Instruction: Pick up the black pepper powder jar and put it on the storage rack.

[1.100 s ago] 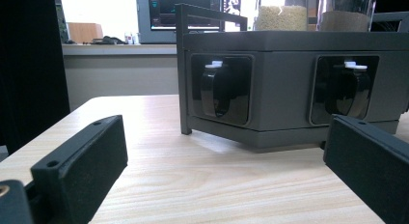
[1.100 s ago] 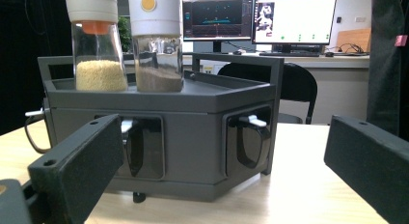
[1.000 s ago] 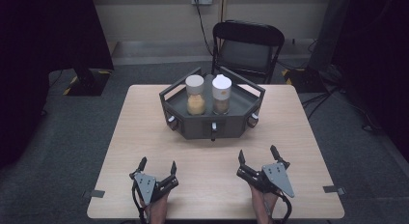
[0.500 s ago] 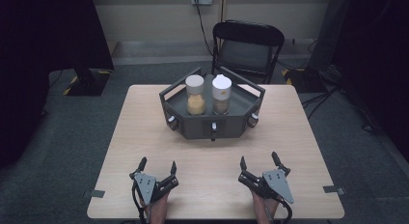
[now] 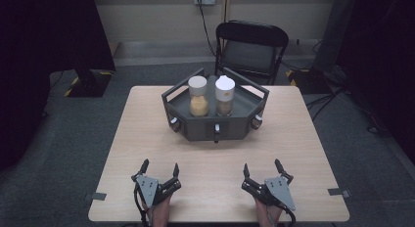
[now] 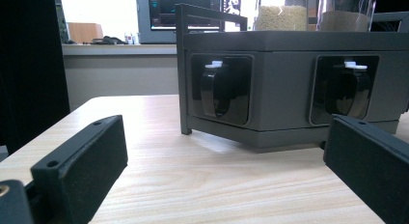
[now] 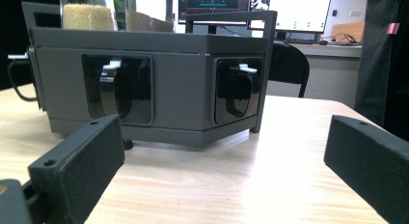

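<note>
A dark grey six-sided rack [image 5: 195,129] stands at the middle of the wooden table [image 5: 137,139], toward its far side. Two clear jars stand on it: one with a white lid and yellow grain [image 5: 197,96], one with a white spout lid and brown grain [image 5: 224,96]. Black dispenser knobs with white tips sit in the rack's side recesses [image 6: 215,89] [image 7: 237,86]. My left gripper [image 5: 159,167] rests open near the front edge, left of centre. My right gripper [image 5: 262,168] rests open at the front right. Both hold nothing, well short of the rack [image 6: 289,45] [image 7: 144,55].
A black folding chair [image 5: 252,46] stands behind the table's far edge. Dark curtains hang at both sides. Tape marks [image 5: 98,195] sit on the table's front corners. Monitors [image 7: 251,4] and a counter show behind the rack in both gripper views.
My right gripper has drawn back slightly toward the front edge of the table. The left gripper and the rack have stayed where they were.
</note>
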{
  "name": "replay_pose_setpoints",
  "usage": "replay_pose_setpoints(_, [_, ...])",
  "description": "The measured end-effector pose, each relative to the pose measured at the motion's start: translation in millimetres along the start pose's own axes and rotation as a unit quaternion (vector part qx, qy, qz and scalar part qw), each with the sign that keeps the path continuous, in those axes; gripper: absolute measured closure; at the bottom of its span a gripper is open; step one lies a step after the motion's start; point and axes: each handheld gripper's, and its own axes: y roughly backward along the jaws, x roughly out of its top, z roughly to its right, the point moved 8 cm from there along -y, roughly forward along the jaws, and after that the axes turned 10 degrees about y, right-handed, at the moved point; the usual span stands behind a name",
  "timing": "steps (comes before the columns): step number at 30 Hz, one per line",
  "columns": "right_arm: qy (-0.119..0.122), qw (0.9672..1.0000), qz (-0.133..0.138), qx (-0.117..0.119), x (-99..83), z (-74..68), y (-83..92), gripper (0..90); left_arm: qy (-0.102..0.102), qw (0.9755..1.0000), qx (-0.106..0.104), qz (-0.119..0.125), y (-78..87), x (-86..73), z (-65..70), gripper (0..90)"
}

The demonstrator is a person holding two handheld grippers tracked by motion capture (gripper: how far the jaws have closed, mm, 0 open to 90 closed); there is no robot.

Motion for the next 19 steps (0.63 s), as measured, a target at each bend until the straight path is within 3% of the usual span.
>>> replay_pose_setpoints(10, [-0.004, 0.9999, -0.010, -0.006, -7.5, -1.5, -0.9, 0.0, 0.000, 1.0000, 0.000, 0.000, 0.0, 0.0, 0.0, 1.1])
replay_pose_setpoints(19, [-0.009, 0.9999, 0.000, -0.009, -9.8, -1.1, 1.1, 0.0, 0.000, 1.0000, 0.000, 0.000, 0.1, -0.1, 0.1, 1.0])
